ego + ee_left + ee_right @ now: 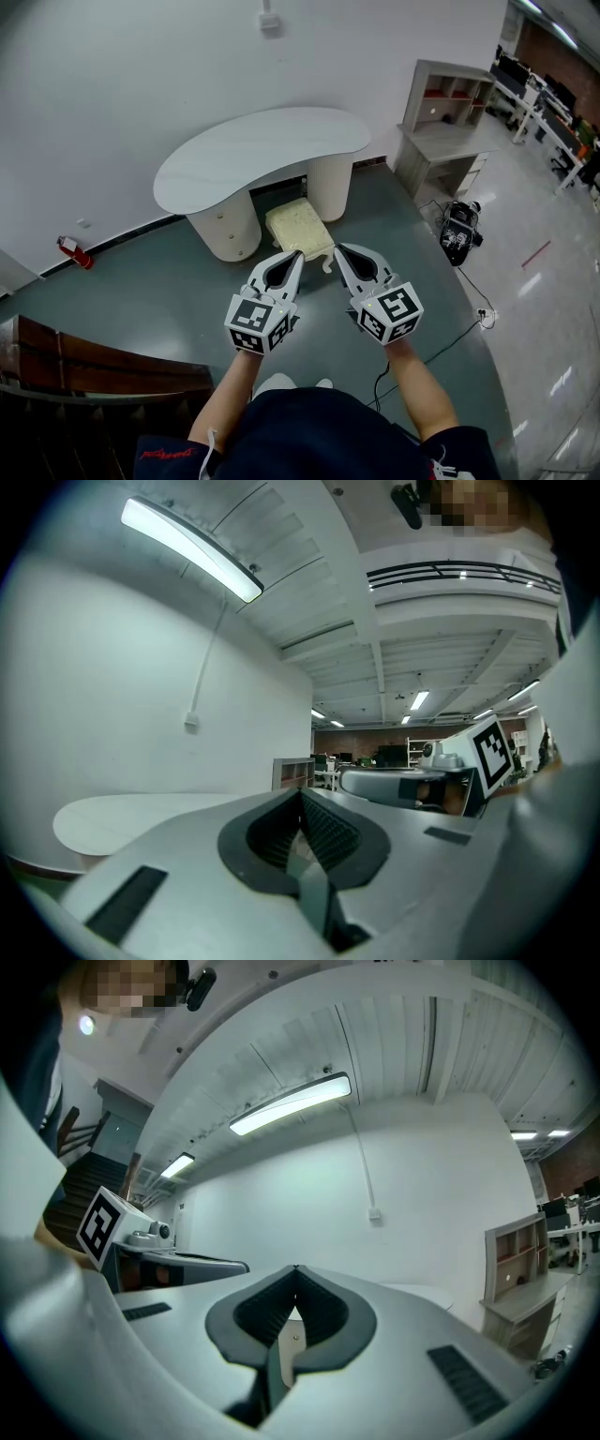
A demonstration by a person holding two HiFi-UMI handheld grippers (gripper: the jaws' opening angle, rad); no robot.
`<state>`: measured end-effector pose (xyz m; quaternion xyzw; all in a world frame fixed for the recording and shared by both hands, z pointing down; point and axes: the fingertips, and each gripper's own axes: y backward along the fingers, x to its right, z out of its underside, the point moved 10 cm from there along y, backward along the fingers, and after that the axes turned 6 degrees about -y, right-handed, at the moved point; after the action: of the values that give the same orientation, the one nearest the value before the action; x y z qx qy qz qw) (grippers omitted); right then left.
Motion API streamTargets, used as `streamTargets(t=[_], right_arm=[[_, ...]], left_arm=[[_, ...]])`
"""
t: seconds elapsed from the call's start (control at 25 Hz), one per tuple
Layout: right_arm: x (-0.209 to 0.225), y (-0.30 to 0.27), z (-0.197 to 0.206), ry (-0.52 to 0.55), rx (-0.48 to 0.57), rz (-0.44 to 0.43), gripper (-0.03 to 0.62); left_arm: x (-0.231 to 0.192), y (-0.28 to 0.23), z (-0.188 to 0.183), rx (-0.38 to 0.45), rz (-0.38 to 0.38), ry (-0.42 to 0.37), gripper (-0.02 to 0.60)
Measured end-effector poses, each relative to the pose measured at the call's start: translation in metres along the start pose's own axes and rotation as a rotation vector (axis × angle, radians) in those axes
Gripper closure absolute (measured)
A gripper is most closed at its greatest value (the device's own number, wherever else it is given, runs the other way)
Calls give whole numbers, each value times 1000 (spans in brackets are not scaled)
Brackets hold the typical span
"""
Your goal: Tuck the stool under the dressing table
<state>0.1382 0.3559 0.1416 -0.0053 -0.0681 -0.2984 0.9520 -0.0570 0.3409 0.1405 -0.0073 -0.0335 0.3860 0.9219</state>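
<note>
The white dressing table [262,150] has a kidney-shaped top and stands against the wall on two round pedestals. The stool [298,228], with a cream cushion, sits between the pedestals, its front part sticking out toward me. In the head view my left gripper [298,253] and right gripper [339,248] hover side by side just short of the stool's near edge. Both are shut with nothing in them. In the left gripper view the jaws [300,791] meet at the tip, with the table top [122,817] behind. The right gripper [295,1267] is closed the same way.
A grey shelf desk [445,127] stands to the right of the table. On the floor near it are a black device [459,232] and a cable [469,319]. A red object [73,250] lies by the wall at left. Dark wooden steps [84,366] are at my left.
</note>
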Motion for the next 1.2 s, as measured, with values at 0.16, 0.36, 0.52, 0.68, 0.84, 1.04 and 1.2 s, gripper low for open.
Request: streamTargets(t=[0.16, 0.36, 0.52, 0.68, 0.84, 1.04, 1.2], right_arm=[[9, 4, 3, -12, 5, 1, 586], [13, 3, -2, -7, 8, -8, 586], [17, -2, -3, -7, 11, -12, 586], [20, -9, 1, -10, 8, -11, 586], [26, -20, 0, -15, 14, -8, 586], [35, -39, -3, -10, 22, -11, 586], [42, -57, -3, -14, 21, -8, 586]], left_arm=[[6, -4, 4, -14, -4, 1, 566], [9, -6, 0, -10, -10, -5, 566], [5, -11, -3, 1, -13, -7, 566], [-2, -15, -2, 10, -15, -6, 566], [-12, -21, 0, 14, -17, -7, 566], [-33, -33, -1, 17, -30, 2, 566], [-51, -42, -1, 20, -33, 5, 566]])
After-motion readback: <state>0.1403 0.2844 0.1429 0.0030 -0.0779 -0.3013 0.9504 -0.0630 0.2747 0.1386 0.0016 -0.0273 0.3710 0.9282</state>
